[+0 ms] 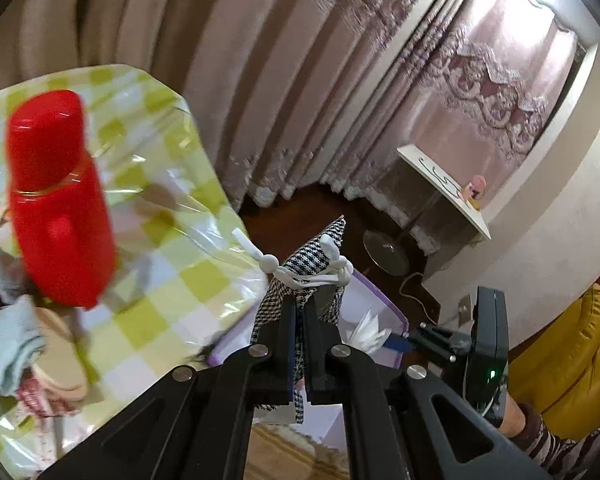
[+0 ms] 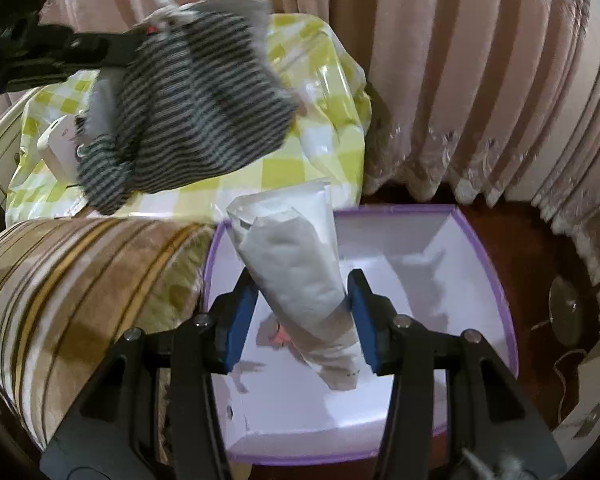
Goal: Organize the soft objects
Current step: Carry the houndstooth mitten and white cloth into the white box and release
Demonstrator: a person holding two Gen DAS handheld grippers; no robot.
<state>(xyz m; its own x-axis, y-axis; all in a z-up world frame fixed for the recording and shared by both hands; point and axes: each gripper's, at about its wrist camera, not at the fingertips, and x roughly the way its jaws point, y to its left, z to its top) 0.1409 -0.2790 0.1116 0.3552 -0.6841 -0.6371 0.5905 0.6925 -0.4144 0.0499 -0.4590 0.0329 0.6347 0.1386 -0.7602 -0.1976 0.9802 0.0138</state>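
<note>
Houndstooth cloth [image 1: 300, 280] pinched in raised left gripper [image 1: 299, 320]; right gripper [image 2: 304, 320] spread around white packet [image 2: 300, 276] above purple-rimmed box [image 2: 480, 248]

A black-and-white houndstooth cloth [image 1: 300, 276] with a white plastic clip [image 1: 300, 268] at its top is pinched between the left gripper [image 1: 299, 320] fingers and hangs in the air. A white paper-wrapped soft bundle [image 2: 300, 280] stands tilted between the right gripper [image 2: 302, 320] fingers, its lower end inside a white box with a purple rim [image 2: 480, 240] directly below that gripper.
</note>
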